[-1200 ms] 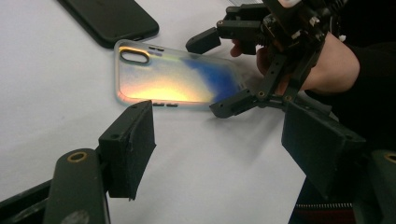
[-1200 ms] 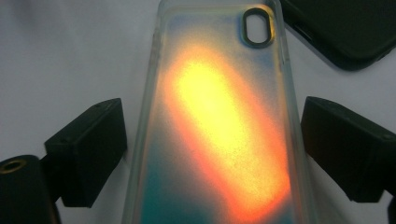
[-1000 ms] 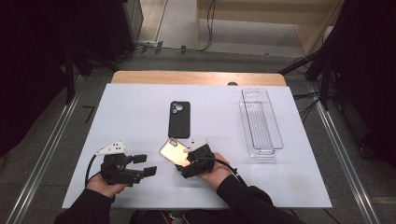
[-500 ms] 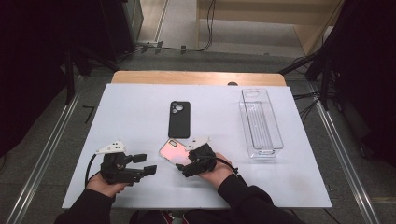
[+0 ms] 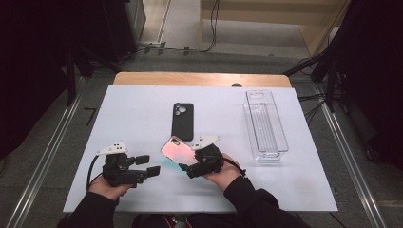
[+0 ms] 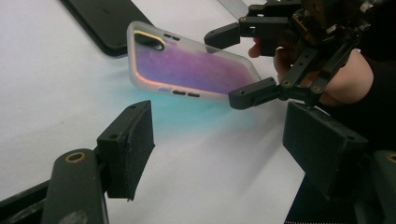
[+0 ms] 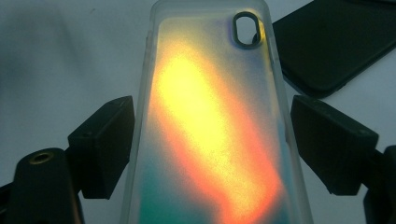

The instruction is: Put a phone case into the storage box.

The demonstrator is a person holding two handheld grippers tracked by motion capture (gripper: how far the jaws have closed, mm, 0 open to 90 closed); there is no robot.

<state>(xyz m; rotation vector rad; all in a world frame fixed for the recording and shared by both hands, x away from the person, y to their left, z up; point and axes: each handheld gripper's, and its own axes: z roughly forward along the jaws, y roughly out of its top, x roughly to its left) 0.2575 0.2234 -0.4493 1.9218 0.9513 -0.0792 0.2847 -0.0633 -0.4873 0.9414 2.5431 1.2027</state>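
Iridescent phone case [image 5: 177, 150], tilted above table

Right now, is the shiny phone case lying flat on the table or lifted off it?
Lifted and tilted: the iridescent phone case sits between the right tool's jaws, its camera end raised above the table, with a coloured glow beneath.

Lab: railed test table [image 5: 142, 109], floor cables [image 5: 209, 28]

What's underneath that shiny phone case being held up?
Under the raised iridescent case lies bare white table, tinted teal by light through the case. The right gripper holds one end; the table beneath that end is hidden. The black phone lies just beyond, apart.
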